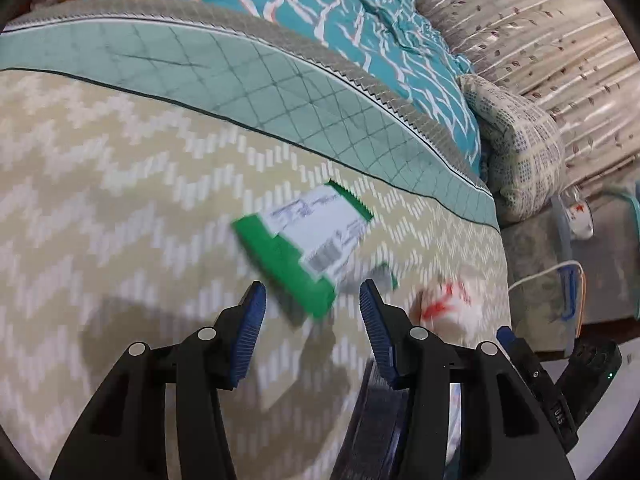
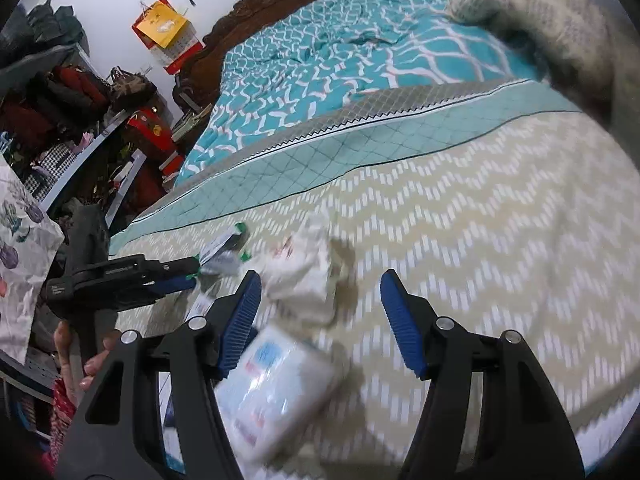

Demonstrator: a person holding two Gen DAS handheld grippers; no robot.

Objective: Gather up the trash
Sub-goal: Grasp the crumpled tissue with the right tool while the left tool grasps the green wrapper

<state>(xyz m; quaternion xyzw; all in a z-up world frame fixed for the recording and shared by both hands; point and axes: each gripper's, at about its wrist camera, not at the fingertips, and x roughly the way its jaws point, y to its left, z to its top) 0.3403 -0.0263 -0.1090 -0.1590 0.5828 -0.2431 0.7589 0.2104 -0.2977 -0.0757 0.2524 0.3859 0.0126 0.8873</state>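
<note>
Trash is all on the chevron bedspread (image 1: 120, 184), near the bed's edge: green-and-white wrapper (image 1: 304, 240), crumpled white wrapper with red print (image 1: 448, 304), and a white plastic packet (image 2: 280, 384).

Left gripper (image 1: 312, 300): jaws half spread, nothing between the pads. It's tilted down at the green wrapper, tips just short of its near edge. Looks like a line-up for a pinch on that edge, since a flat pack gives no other purchase.

Right gripper (image 2: 320, 292): jaws spread wide, nothing pinched. The crumpled wrapper (image 2: 304, 272) lies just ahead of the tips. The packet sits low between the finger bases, touching or just beside the left finger; motion blur, can't say whether it rests on the bed or is in the air.

In the right wrist view the left gripper (image 2: 188, 276) comes in from the side, so each hand likely takes its own piece.
</note>
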